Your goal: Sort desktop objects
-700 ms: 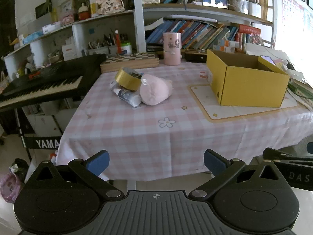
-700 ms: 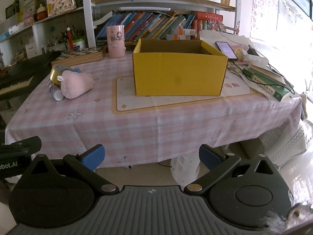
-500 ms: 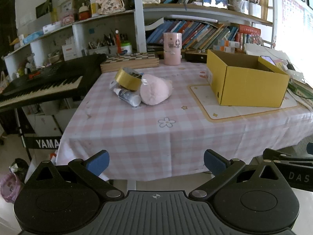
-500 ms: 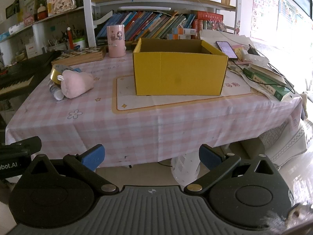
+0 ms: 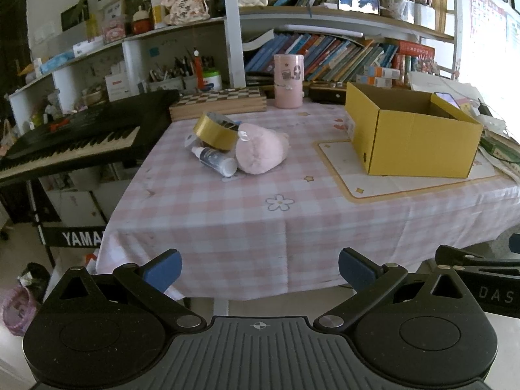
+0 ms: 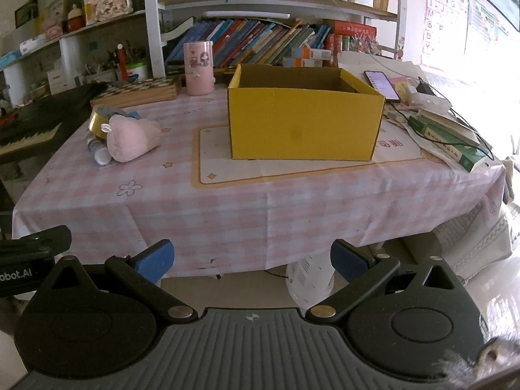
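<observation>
The desktop objects are lying in a small heap on the left part of the pink checked tablecloth (image 5: 227, 221): a pink plush toy (image 5: 260, 153) is resting on its side, a roll of gold tape (image 5: 215, 130) is leaning just behind it, and a small bottle (image 5: 214, 161) with a white cap is lying against both, touching the toy. In the right wrist view the same plush toy (image 6: 131, 139), tape (image 6: 97, 123) and bottle (image 6: 97, 152) are sitting well to the left of the yellow cardboard box (image 6: 304, 123). That box (image 5: 412, 138) is standing open-topped on a cream mat (image 5: 373, 182) toward the right side of the table, well apart from the heap. A pink cylindrical cup (image 5: 288, 81) is standing upright at the far edge, beside a wooden chessboard (image 5: 217, 102). The left gripper (image 5: 260, 269) is hovering in front of the near table edge with its blue-padded fingers spread wide and nothing between them. The right gripper (image 6: 250, 261) is hanging likewise short of the table, jaws fully apart and empty
</observation>
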Tool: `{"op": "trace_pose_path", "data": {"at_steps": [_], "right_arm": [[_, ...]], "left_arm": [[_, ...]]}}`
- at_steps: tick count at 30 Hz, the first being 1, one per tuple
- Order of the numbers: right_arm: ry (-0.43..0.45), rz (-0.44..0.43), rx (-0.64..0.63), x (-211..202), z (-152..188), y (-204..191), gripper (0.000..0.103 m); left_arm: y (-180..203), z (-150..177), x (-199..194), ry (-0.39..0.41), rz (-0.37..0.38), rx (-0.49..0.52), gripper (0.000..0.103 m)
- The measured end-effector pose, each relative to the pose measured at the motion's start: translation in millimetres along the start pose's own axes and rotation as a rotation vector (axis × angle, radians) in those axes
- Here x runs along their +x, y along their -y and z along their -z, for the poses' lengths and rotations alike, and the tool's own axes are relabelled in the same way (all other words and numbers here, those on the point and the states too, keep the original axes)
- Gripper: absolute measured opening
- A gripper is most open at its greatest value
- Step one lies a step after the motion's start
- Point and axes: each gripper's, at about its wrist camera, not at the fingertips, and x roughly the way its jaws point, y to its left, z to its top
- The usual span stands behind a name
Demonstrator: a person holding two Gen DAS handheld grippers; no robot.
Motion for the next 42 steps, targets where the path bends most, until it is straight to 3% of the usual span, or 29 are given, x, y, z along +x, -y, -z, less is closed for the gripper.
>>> {"op": "trace_pose_path", "data": {"at_steps": [42], "right_arm": [[0.011,-0.034,-0.024,6.4,-7.7,-14.3,0.103]], "left_arm": [[-7.1,-5.8,9.6,-0.012,-0.003,-0.004,0.103]]}}
